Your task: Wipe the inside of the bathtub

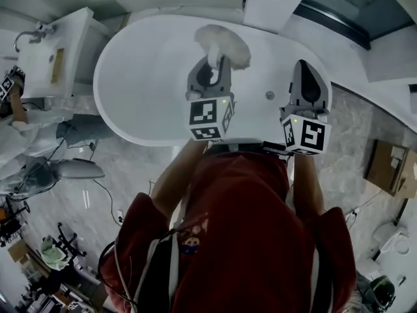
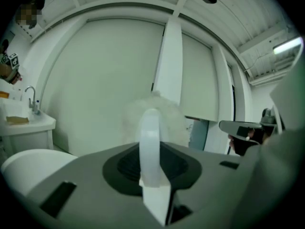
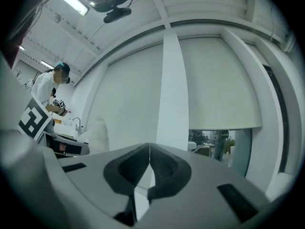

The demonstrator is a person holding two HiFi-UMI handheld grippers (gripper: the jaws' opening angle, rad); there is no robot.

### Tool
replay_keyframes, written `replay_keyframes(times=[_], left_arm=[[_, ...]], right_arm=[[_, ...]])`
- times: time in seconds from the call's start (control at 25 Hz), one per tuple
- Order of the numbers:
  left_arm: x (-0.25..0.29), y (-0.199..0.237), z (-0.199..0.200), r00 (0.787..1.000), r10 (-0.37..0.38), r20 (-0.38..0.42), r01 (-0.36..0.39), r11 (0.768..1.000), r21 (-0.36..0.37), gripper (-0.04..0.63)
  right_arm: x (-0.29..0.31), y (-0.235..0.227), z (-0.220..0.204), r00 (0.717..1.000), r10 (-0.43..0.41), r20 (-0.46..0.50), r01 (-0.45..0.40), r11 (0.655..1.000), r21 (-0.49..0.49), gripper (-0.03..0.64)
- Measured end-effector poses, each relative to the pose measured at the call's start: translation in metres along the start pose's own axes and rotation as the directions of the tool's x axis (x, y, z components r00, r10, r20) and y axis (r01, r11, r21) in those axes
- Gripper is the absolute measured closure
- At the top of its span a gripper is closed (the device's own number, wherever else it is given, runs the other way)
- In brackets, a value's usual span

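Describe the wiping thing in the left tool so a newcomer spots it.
Find the white oval bathtub at the top of the head view. Over its middle, the left tool is shut on a fluffy white duster. It is the only fuzzy thing there; the right tool alongside holds nothing.

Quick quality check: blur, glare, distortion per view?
Head view: sharp, fisheye-bent edges; white tub nearly washes out. Left gripper view: soft, greenish, duster hazy; strip light glares. Right gripper view: sharper, heavy barrel distortion, dark corners.
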State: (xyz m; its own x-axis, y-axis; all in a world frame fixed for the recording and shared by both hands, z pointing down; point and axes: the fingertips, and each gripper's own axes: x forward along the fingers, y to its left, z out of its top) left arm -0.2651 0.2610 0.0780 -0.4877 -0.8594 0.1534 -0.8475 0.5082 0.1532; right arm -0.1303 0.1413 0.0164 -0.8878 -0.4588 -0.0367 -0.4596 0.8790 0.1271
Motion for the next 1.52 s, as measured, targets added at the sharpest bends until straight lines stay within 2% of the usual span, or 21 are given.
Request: replay_keyframes(times=[0.24, 0.48, 0.64, 0.72, 0.88, 1.12, 1.52], left_arm=[[-0.028, 0.019, 0.045, 0.994, 0.027, 0.103, -0.035, 0.996, 0.084, 0.506], [-0.041, 0.002, 0.08, 0.979, 0.013, 0.201, -0.046, 0.986, 0.159, 0.506], [-0.052, -0.022, 0.106, 0.954, 0.036, 0.296, -0.076, 0.989, 0.127, 0.506], [-0.055, -0.035, 0.114, 0.943, 0.037, 0.332, -0.09, 0.985, 0.145, 0.506], [-0.054, -0.051, 0.123, 0.938, 0.034, 0.346, -0.11, 0.973, 0.202, 0.506], [-0.046, -0.058, 0.123, 0.941, 0.046, 0.335, -0.123, 0.97, 0.212, 0.506], [-0.03, -0.053, 0.116, 0.948, 0.064, 0.313, -0.144, 0.96, 0.239, 0.506]], right_arm=[[0.0, 0.029, 0.042, 0.998, 0.039, 0.053, -0.038, 0.999, -0.012, 0.604], [-0.005, 0.027, 0.07, 0.99, 0.062, 0.126, -0.063, 0.998, 0.007, 0.604], [-0.016, 0.014, 0.078, 0.983, 0.067, 0.17, -0.067, 0.998, -0.006, 0.604], [-0.02, 0.006, 0.079, 0.982, 0.065, 0.18, -0.064, 0.998, -0.008, 0.603], [-0.018, 0.0, 0.082, 0.977, 0.075, 0.198, -0.073, 0.997, -0.013, 0.603], [-0.007, -0.009, 0.079, 0.977, 0.08, 0.198, -0.084, 0.996, 0.014, 0.604], [0.006, -0.009, 0.068, 0.981, 0.101, 0.163, -0.101, 0.995, -0.007, 0.604]])
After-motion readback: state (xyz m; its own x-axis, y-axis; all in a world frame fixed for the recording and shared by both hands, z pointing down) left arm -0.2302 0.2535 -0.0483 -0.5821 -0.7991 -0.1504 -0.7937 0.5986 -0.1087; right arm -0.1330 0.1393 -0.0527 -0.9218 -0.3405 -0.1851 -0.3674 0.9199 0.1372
